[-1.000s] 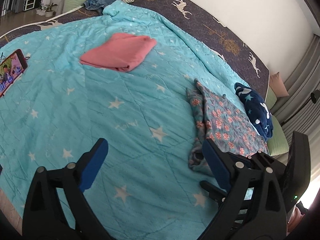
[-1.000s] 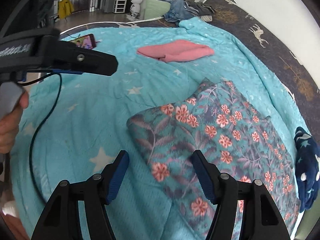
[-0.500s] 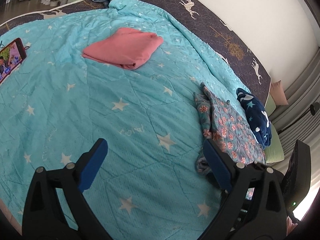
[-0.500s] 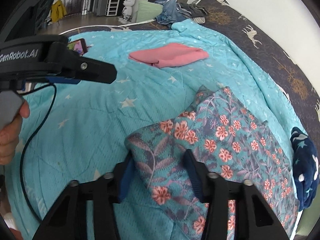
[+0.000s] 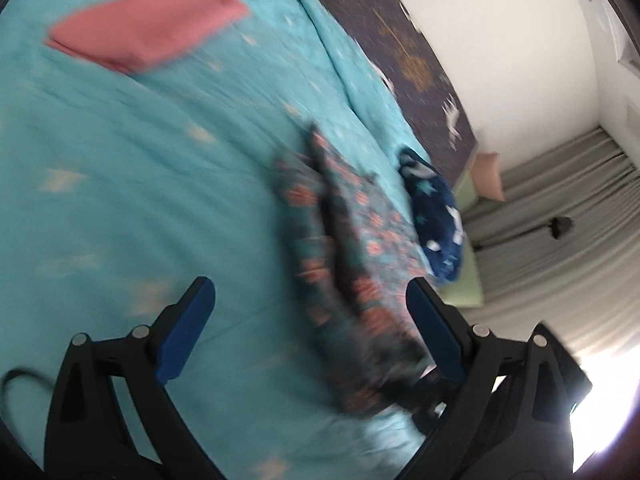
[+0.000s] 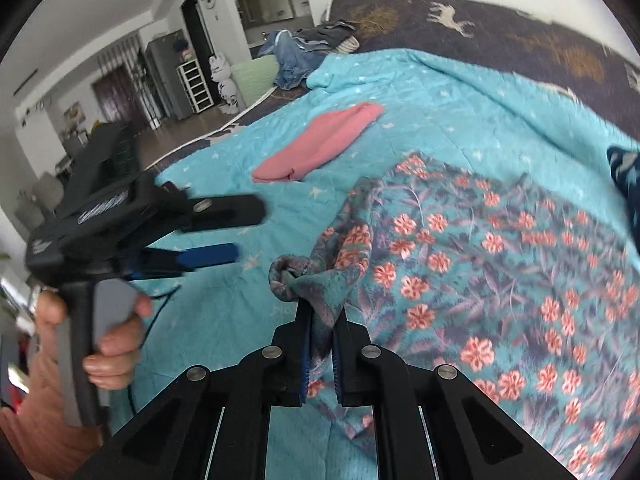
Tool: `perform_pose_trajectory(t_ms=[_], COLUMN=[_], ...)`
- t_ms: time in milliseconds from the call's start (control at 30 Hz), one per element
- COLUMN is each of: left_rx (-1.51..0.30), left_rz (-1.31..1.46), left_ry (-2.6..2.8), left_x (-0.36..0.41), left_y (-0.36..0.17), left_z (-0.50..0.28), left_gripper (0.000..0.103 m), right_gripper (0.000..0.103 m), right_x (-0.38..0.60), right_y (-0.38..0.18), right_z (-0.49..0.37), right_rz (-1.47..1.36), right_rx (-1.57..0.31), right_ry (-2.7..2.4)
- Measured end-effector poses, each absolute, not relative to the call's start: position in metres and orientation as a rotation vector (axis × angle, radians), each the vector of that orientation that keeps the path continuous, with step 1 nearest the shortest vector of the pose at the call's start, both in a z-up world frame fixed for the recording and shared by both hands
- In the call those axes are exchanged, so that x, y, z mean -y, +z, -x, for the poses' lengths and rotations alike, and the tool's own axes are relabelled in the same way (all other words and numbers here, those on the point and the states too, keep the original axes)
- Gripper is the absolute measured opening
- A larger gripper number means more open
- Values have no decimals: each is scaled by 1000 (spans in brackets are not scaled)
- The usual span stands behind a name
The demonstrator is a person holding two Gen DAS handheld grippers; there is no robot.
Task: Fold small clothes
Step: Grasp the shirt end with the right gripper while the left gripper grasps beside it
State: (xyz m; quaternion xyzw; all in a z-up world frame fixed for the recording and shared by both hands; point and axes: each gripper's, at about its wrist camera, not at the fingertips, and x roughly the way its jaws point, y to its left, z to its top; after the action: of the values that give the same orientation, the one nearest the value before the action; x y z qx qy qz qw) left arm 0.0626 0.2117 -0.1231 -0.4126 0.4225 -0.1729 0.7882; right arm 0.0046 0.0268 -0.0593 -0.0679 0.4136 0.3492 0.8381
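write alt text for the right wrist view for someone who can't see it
The right gripper is shut on a bunched corner of a floral garment spread on a turquoise star-print quilt. At left, a hand holds the left gripper, open above the quilt; a folded pink garment lies beyond.

Spread wide: teal quilt [image 6: 460,112] (white stars). Beyond its far edge, dark sheet [image 6: 520,32], jeans heap [image 6: 296,56], cat figurine [image 6: 224,76].
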Motion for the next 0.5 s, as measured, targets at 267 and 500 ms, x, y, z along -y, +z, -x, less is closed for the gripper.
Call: perform_pose_trajectory(t_ms=[267,500], left_rx=[-954,-1020], left_rz=[888,791], left_ry=[-447,-403], left_x=[-182,-177], left_y=[-114,-108], left_z=[-117,-147], left_gripper=[85,8], right_gripper=[8,8], right_x=[-25,-19], right_y=[-58,-53], right_z=[-2,-1], right_rz=[131,97], right_rx=[-862,-852], right_ry=[742,749])
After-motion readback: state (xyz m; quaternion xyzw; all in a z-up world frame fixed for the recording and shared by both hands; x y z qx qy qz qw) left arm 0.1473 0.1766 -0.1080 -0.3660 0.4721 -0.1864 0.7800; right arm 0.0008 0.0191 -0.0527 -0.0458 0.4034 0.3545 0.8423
